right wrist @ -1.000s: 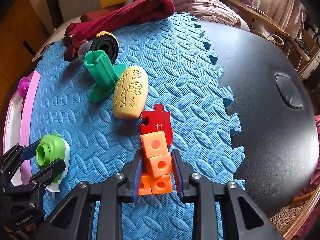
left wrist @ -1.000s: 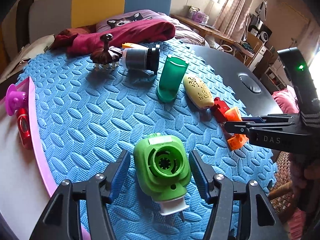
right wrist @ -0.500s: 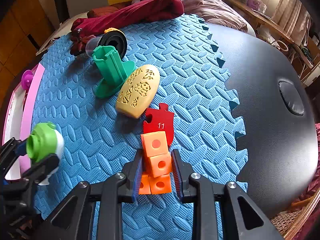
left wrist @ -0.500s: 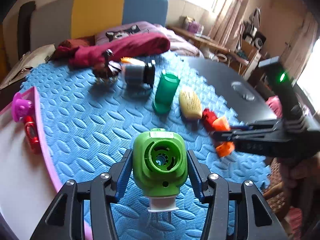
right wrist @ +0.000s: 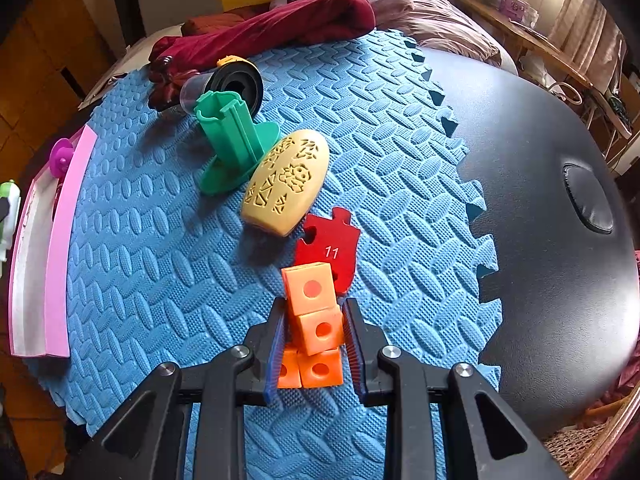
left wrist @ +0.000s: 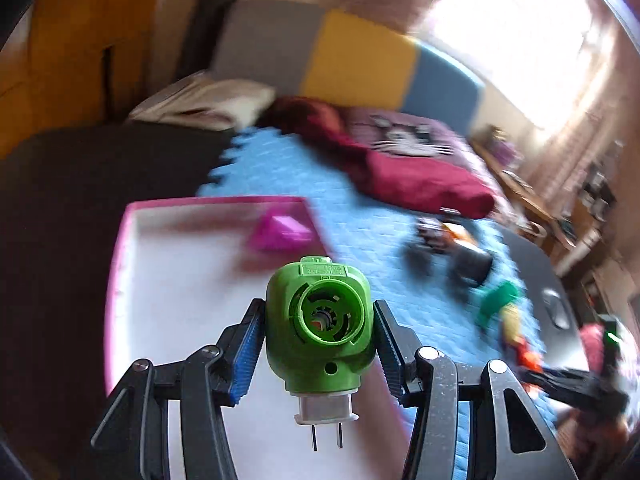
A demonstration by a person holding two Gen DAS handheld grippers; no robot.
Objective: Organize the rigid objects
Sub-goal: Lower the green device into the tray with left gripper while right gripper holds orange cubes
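My left gripper [left wrist: 318,344] is shut on a green plug-in device [left wrist: 320,328] with a white two-pin plug, held in the air above the pink-rimmed white tray [left wrist: 168,280]. A purple toy [left wrist: 280,234] lies in the tray. My right gripper [right wrist: 314,340] is shut on a stack of orange cubes [right wrist: 314,312] over the blue foam mat [right wrist: 160,240]. A red puzzle piece marked 11 [right wrist: 330,250], a yellow perforated oval [right wrist: 288,186], a green stand [right wrist: 232,144] and a black-capped cylinder [right wrist: 236,84] lie on the mat beyond it.
A maroon cloth [right wrist: 272,28] lies at the mat's far edge. The black tabletop [right wrist: 560,200] extends right of the mat. The tray [right wrist: 60,240] sits at the mat's left edge, and the green device [right wrist: 8,208] shows beside it. The left wrist view is blurred.
My left gripper has lifted the green device off the mat and swung left, over the tray. My right gripper stays shut on the orange cubes, barely moved.
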